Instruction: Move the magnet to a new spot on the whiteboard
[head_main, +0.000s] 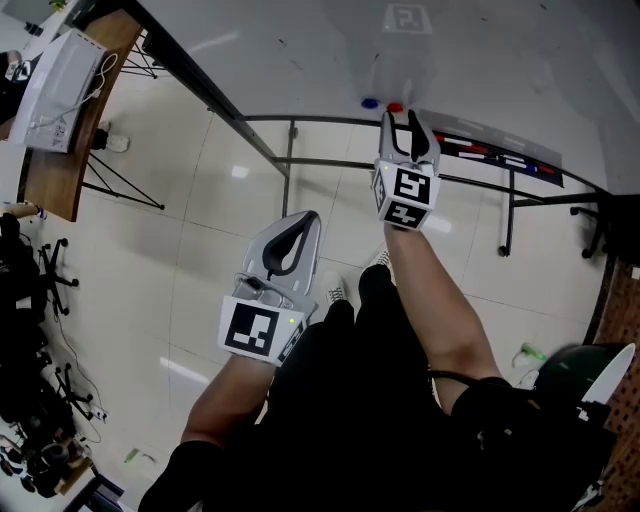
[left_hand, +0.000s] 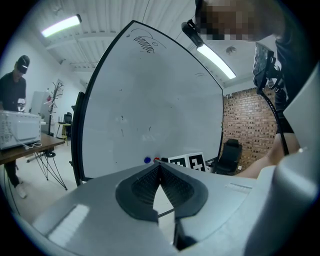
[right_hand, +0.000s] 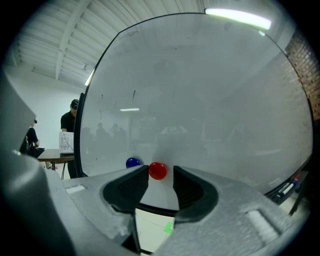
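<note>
The right tool (right_hand: 161, 172) is released: its two dark pads stand apart, and the red magnet (right_hand: 158, 170) sits in the gap at their tips without being pinched. A sliver of whiteboard (right_hand: 200, 100) shows between the magnet and the pad at its 3 o'clock. The magnet clings to the board low down, near the bottom edge, with a blue magnet (right_hand: 132, 162) just beside it at 10 o'clock.

In the head view the right tool reaches up to the board at 12 o'clock, its tips right at the red magnet. The pen tray (head_main: 500, 155) runs off along the board's lower edge toward 3 o'clock.

The left tool (left_hand: 160, 165) is clenched, its pads meeting at the tips with nothing between them. It hangs over the floor (head_main: 200, 250), at 7 o'clock from the right tool and well apart from the board.
</note>
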